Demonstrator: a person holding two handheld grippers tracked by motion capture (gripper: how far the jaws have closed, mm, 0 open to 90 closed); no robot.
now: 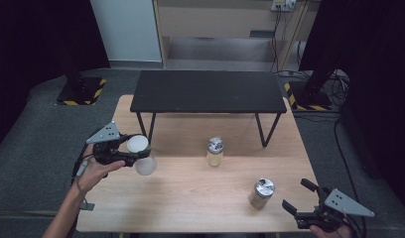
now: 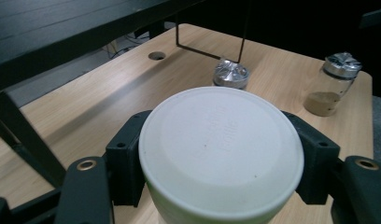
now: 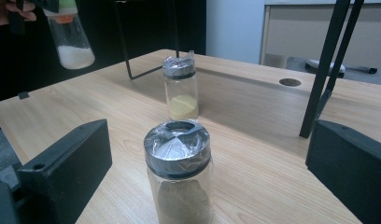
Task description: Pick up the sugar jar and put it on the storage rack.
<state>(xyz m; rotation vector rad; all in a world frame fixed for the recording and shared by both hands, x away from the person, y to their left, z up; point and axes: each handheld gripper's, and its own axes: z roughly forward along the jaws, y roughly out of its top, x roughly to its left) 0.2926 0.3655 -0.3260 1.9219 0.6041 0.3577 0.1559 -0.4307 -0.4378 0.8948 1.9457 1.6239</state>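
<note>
The white-capped bottle (image 2: 221, 154) hides its own body below the cap

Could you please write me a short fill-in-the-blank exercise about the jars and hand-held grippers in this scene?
1. The left hand-held gripper clamps a jar with a ____ lid.
2. That jar holds white powder and is ____ the table.
3. The right hand-held gripper has its jaws ____, with the brown-powder jar standing between them.

Missing words: white; above; open

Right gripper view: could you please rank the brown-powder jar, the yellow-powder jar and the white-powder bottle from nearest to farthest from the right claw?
1. Brown-powder jar: between the open jaws of the right claw.
2. Yellow-powder jar: behind it, mid-table.
3. White-powder bottle: far upper left, lifted off the table.
</note>
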